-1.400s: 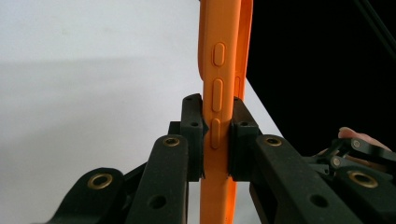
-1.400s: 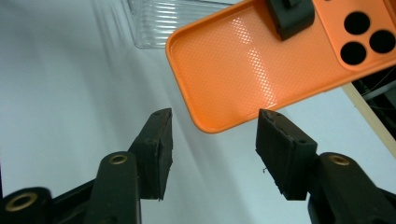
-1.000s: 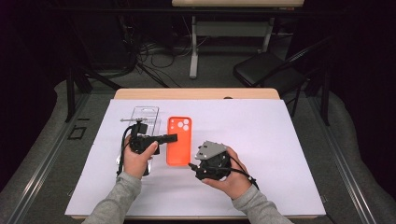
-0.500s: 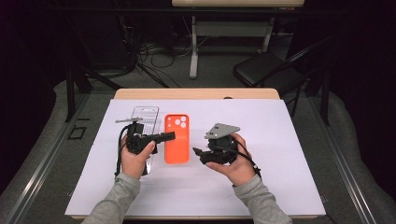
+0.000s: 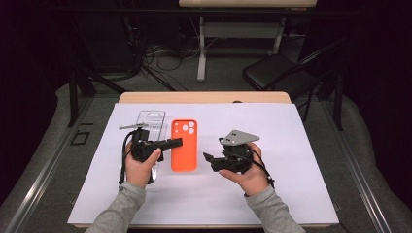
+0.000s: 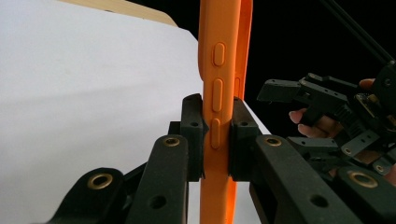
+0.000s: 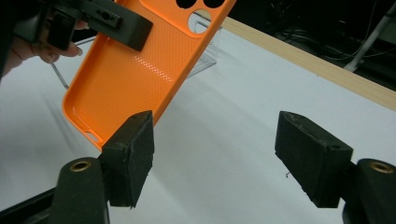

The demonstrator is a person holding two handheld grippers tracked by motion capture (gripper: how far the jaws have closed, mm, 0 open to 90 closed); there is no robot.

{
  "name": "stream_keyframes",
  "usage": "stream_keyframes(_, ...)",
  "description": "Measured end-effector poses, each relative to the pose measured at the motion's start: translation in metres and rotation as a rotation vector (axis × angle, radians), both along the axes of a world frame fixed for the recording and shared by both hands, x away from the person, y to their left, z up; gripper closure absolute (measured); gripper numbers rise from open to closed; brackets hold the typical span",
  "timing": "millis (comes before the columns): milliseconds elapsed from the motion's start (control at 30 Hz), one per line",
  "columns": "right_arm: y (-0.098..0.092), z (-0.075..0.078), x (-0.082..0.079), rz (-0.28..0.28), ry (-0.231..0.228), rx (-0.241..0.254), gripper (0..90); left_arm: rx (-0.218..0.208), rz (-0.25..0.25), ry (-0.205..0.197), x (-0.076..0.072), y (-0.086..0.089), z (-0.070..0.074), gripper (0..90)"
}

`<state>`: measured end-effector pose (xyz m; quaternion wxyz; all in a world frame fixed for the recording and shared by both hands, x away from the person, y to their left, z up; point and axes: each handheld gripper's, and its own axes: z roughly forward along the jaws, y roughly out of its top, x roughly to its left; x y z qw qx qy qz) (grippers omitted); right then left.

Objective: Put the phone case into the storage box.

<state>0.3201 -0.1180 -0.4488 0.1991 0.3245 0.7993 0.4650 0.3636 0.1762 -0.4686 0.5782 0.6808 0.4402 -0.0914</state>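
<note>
1. Centrally, an orange phone case (image 5: 184, 144) sits over the white surface (image 5: 291, 145), with its camera cut-outs at the far end in the high view.
2. Left tongs (image 6: 216, 135): clamped on the long side edge of the phone case, one pad on each face, at the moulded side buttons, as seen in the left gripper view.
3. Left tongs (image 5: 171, 142) in the high view: they reach across from the left onto the case's left edge; the person's left hand (image 5: 141, 162) grips the tool body.
4. Right tongs (image 7: 217, 158): jaws have just been opening and stand well apart, with nothing between the pads; the case's lower corner lies just behind the left pad in the right gripper view.
5. Right tongs (image 5: 210, 161) in the high view: near the case's right edge, apart from it.
6. Clear plastic packaging tray (image 5: 151, 121): lies on the surface just left of the case, partly beneath the left tool.
</note>
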Motion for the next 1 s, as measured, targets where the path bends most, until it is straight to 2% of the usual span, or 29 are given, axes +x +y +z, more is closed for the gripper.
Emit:
stream_keyframes(67, -0.001, 0.0, -0.001, 0.01, 0.012, 0.011, 27.8, -0.002, 0.001, -0.002, -0.001, 0.0, 0.0, 80.4)
stream_keyframes(267, -0.007, 0.001, -0.002, 0.027, 0.034, 0.095, 30.1, -0.009, -0.015, -0.022, -0.004, -0.003, 0.0, 80.4)
stream_keyframes(300, -0.007, 0.001, -0.002, 0.027, 0.034, 0.095, 30.1, -0.009, -0.015, -0.022, -0.004, -0.003, 0.0, 80.4)
stream_keyframes(333, -0.009, 0.001, -0.001, 0.029, 0.048, 0.131, 30.2, -0.01, -0.018, -0.025, -0.005, -0.005, 0.0, 80.4)
stream_keyframes(367, -0.01, 0.001, -0.001, 0.031, 0.053, 0.142, 30.4, -0.009, -0.026, -0.03, -0.006, -0.006, 0.0, 80.4)
stream_keyframes(533, -0.015, 0.001, -0.001, 0.028, 0.066, 0.198, 31.8, -0.015, -0.035, -0.045, -0.009, -0.009, -0.001, 80.4)
stream_keyframes(833, -0.023, -0.004, 0.002, 0.011, 0.134, 0.295, 35.3, -0.024, -0.056, -0.056, -0.014, -0.014, -0.001, 80.4)
stream_keyframes(1000, -0.024, -0.005, 0.003, 0.016, 0.154, 0.319, 38.3, -0.027, -0.067, -0.061, -0.015, -0.016, -0.002, 80.4)
